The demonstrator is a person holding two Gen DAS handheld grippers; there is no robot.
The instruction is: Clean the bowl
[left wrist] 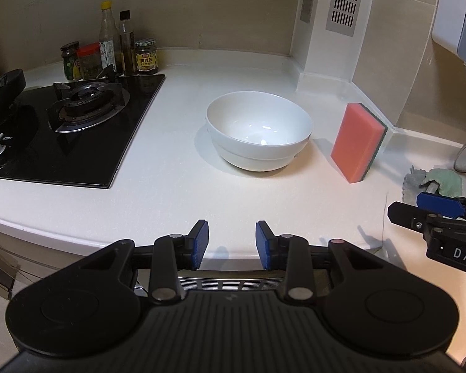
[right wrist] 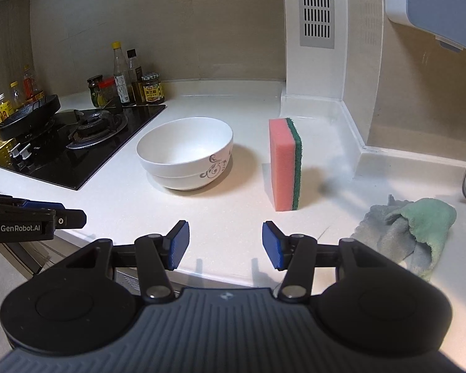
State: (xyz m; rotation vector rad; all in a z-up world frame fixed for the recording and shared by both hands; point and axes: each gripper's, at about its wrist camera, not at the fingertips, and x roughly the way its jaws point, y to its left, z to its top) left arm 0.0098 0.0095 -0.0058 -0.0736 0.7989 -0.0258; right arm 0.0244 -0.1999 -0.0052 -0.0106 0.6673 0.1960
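Observation:
A white bowl (left wrist: 259, 130) stands upright and empty on the white counter (left wrist: 177, 168); in the right wrist view the bowl (right wrist: 186, 152) shows a grey swirl pattern on its side. A pink sponge (left wrist: 357, 143) with a green scouring back stands on edge just right of the bowl, apart from it; it also shows in the right wrist view (right wrist: 285, 163). My left gripper (left wrist: 232, 244) is open and empty at the counter's front edge, short of the bowl. My right gripper (right wrist: 226, 244) is open and empty, short of the sponge.
A black gas hob (left wrist: 68, 130) with a pan (right wrist: 28, 116) lies left of the bowl. Sauce jars and bottles (left wrist: 121, 52) stand behind it. A crumpled green-grey cloth (right wrist: 410, 233) lies at the right. A white vented column (right wrist: 315, 49) stands at the back.

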